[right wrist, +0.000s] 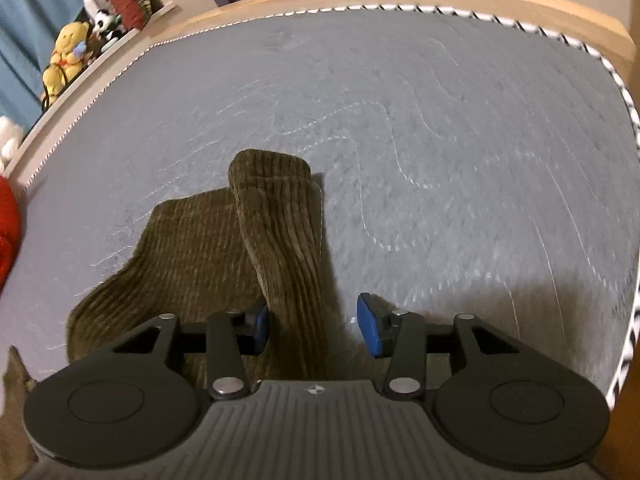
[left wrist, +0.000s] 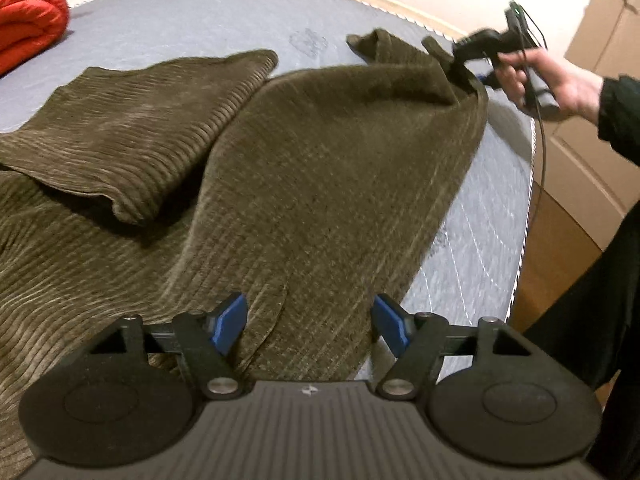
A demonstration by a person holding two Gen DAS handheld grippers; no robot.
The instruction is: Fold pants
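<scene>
Left hand-held gripper point(left wrist: 308, 320) hovers with its blue pads wide apart above the olive corduroy pants point(left wrist: 312, 168), which lie spread on the grey mattress point(left wrist: 208, 20); cloth shows between the pads, untouched. Right hand-held gripper point(right wrist: 312, 326) stands partly open over one folded-up leg of the pants point(right wrist: 280, 232); the leg runs between the pads beside the left one, and whether it touches is unclear. A red blanket point(left wrist: 28, 24) lies well apart at the mattress corner

Pants point(left wrist: 280, 184) spread on mattress point(left wrist: 200, 24); rolled blanket point(left wrist: 28, 28) far left, near edge.
</scene>
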